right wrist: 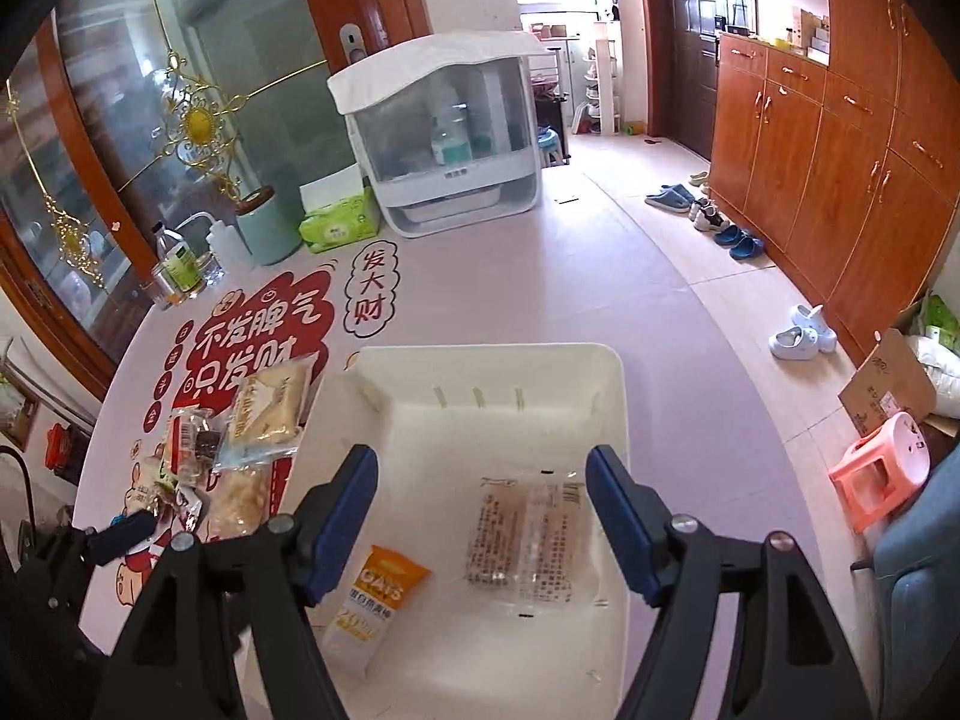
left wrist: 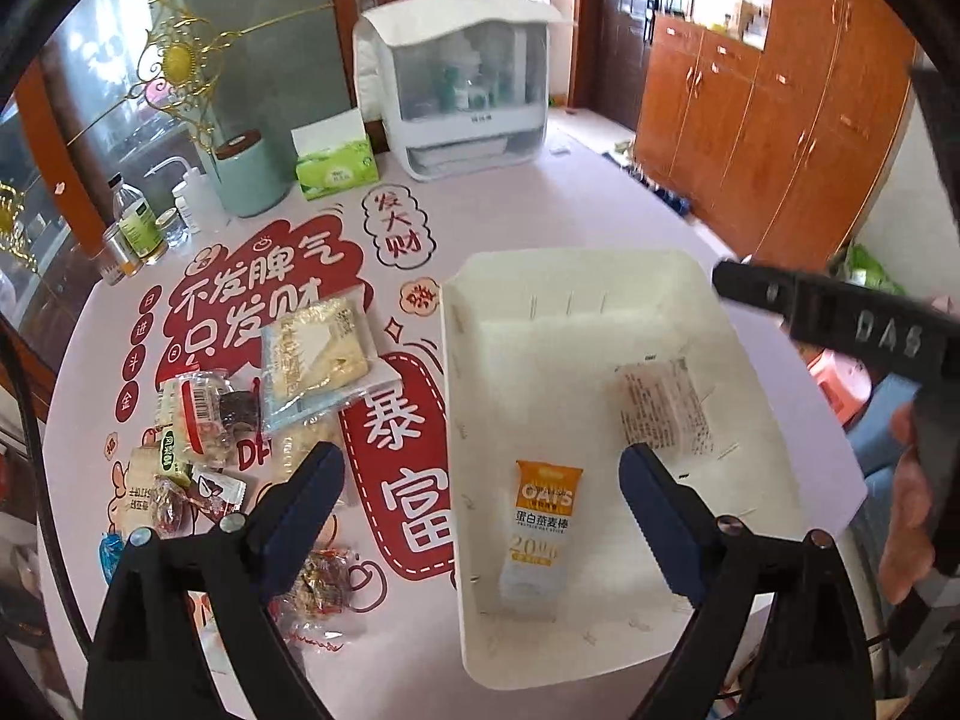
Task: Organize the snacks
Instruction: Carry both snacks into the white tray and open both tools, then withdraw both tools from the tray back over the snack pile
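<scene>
A white bin [left wrist: 456, 372] [right wrist: 606, 372] stands on the pink table. Inside it lie an orange and white oat bar [left wrist: 540, 534] [right wrist: 375, 594] and a clear wrapped snack [left wrist: 666, 411] [right wrist: 528, 531]. My left gripper [left wrist: 480, 480] hangs open over the bin's left wall, with the oat bar lying free below it. My right gripper [right wrist: 483, 474] is open above the clear snack, holding nothing. Left of the bin a heap of packets [left wrist: 240, 438] [right wrist: 228, 450] lies on the table, topped by a pale sandwich-cake pack [left wrist: 315, 348] [right wrist: 270, 408].
At the back of the table stand a white lidded cabinet [left wrist: 456, 78] [right wrist: 444, 132], a green tissue pack [left wrist: 336, 165], a mint canister [left wrist: 249, 174] and small bottles [left wrist: 135, 228]. The other gripper and a hand [left wrist: 912, 480] show at the right. Shoes and a pink stool [right wrist: 882, 474] are on the floor.
</scene>
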A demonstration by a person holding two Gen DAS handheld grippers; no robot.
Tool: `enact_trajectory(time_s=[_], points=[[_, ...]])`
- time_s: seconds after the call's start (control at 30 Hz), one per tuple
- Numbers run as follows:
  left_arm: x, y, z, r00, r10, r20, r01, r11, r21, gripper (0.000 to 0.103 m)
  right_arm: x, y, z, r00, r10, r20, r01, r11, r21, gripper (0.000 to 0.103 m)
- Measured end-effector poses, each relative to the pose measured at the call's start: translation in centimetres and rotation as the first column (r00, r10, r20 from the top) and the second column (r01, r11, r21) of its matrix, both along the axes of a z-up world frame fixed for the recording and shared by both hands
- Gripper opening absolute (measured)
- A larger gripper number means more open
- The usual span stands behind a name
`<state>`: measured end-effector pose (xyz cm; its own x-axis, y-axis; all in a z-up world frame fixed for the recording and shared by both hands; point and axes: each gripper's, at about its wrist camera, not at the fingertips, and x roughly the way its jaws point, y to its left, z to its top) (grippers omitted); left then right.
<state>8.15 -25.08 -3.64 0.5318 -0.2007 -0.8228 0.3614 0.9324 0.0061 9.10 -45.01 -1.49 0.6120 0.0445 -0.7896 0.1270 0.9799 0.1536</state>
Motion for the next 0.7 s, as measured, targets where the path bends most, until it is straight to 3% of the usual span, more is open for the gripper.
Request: enact_trajectory(time_s=[0.23, 0.5, 0.7], points=[[-0.9, 2.5, 1.7, 0.999, 0.046, 0.018, -0.046, 0.999, -0.013, 0.092, -1.6, 1.4, -0.3, 1.0, 0.02, -0.007, -0.02, 1.0, 0.023, 0.073], [-1.8, 5.5, 2.1, 0.995, 0.088, -0.041, -0.089, 0.996, -0.026, 0.092, -3.3, 3.3, -0.9, 0.999, 0.033, -0.028, -0.032, 0.999, 0.038, 0.073], [-2.7, 7.9, 1.8, 0.992, 0.118, -0.037, -0.118, 0.993, 0.01, 0.092, -4.5, 5.6, -1.6, 0.997, 0.057, -0.048, -0.055, 0.998, 0.042, 0.073]])
